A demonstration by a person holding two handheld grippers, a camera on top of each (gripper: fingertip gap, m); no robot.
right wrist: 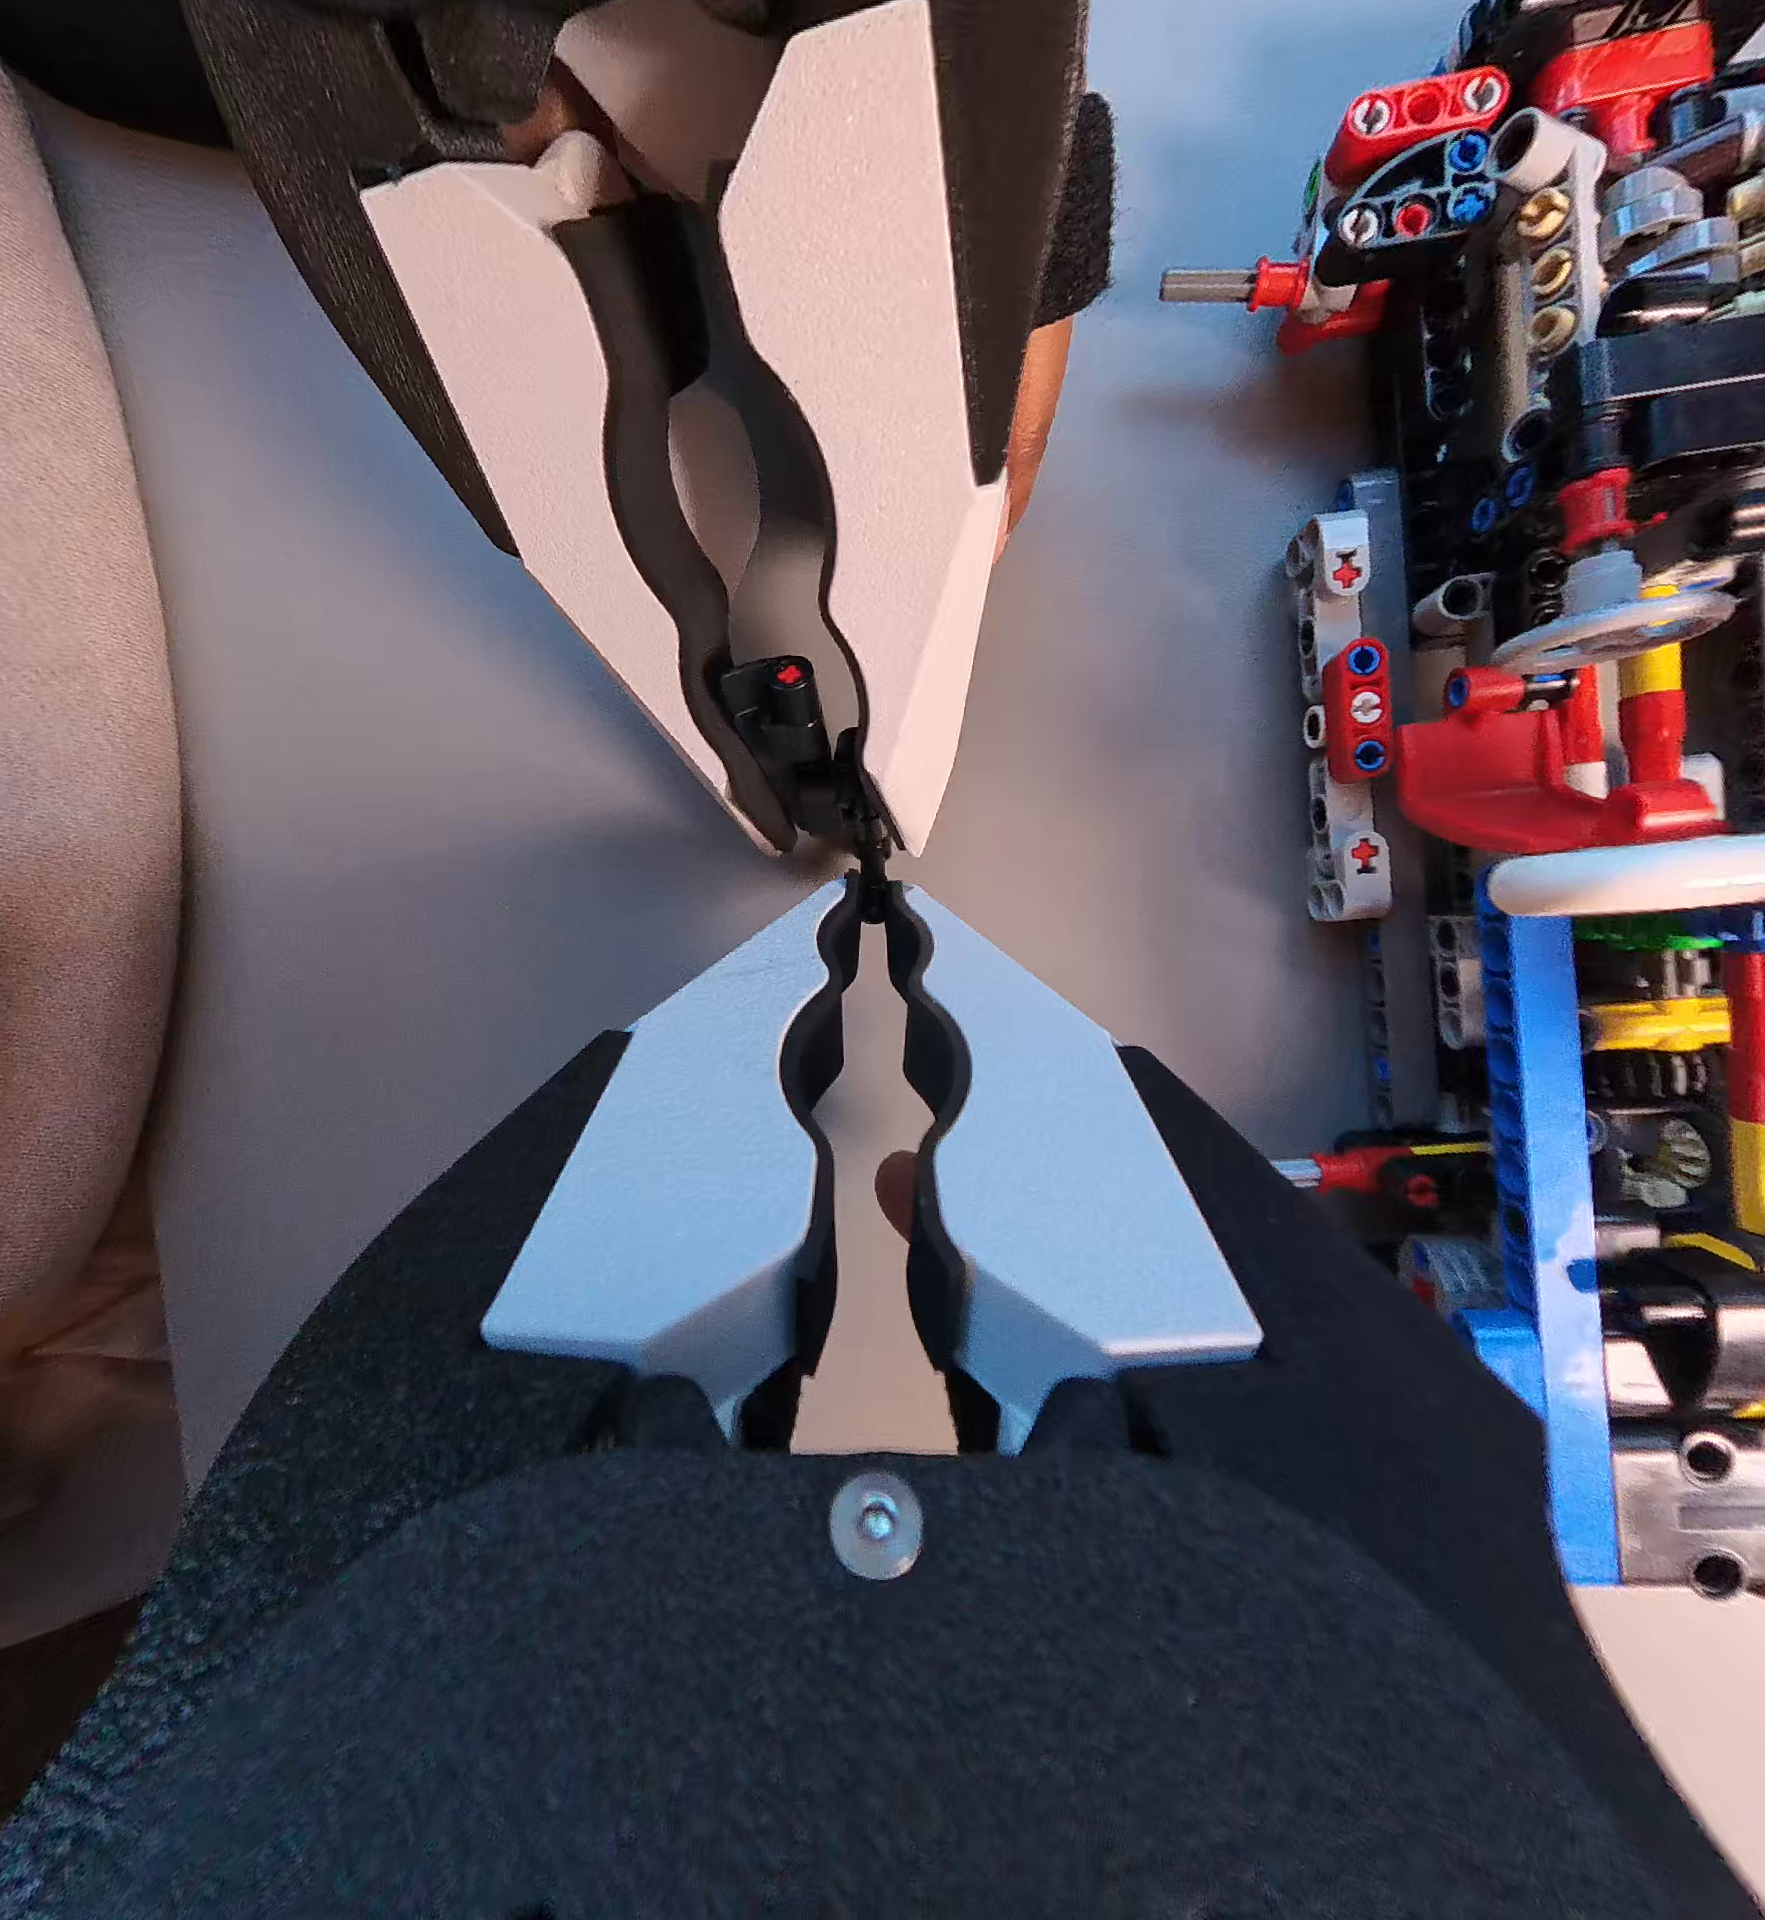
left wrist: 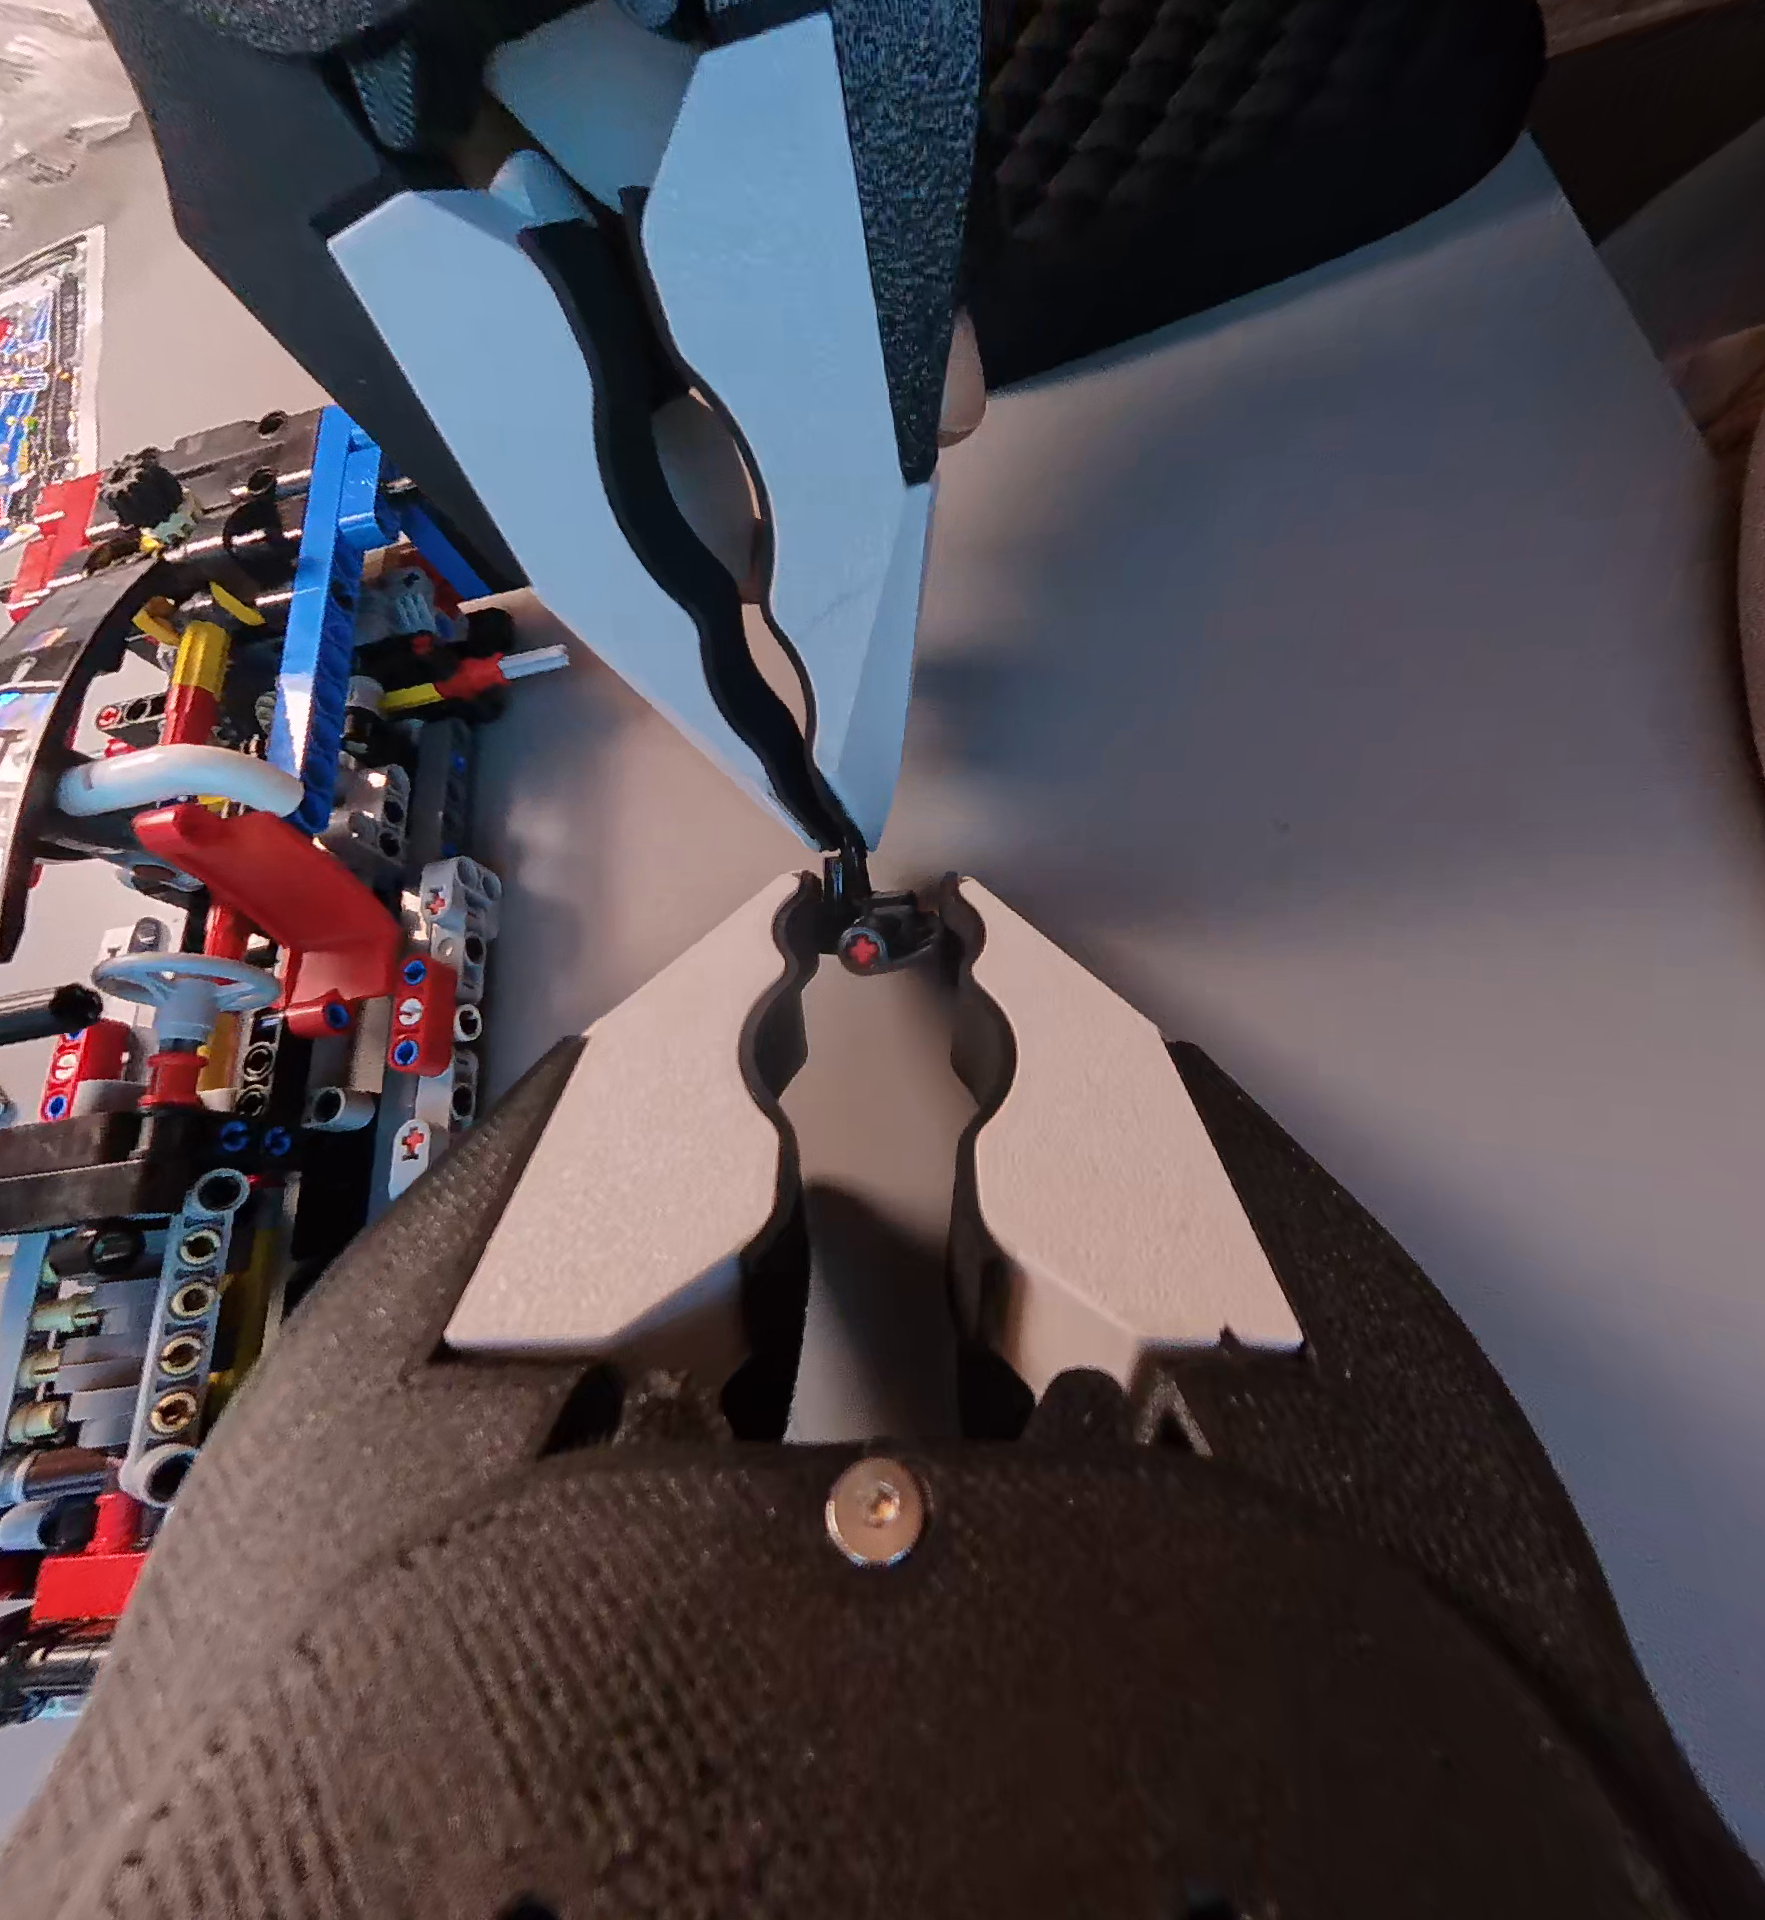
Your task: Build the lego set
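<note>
1. Left fingers (left wrist: 883,914): narrowed on a small black connector piece (left wrist: 873,940) with a red cross-shaped axle end, pinched at my tips.
2. Right fingers (right wrist: 873,899): nearly closed, tips nipping a thin black pin (right wrist: 873,883) that juts from the same connector; both sets of tips meet point to point above the table (left wrist: 1325,727).
3. Connector piece, seen from my right side: lying between the opposite fingers, just beyond my own tips.
4. Partly built lego model (left wrist: 234,883): blue, red, black and grey beams with a grey steering wheel, standing on the table to the left of my left fingers and to the right of my right fingers, well apart from the tips.
5. Printed instruction sheet (left wrist: 5,405): flat on the table beyond the model.
</note>
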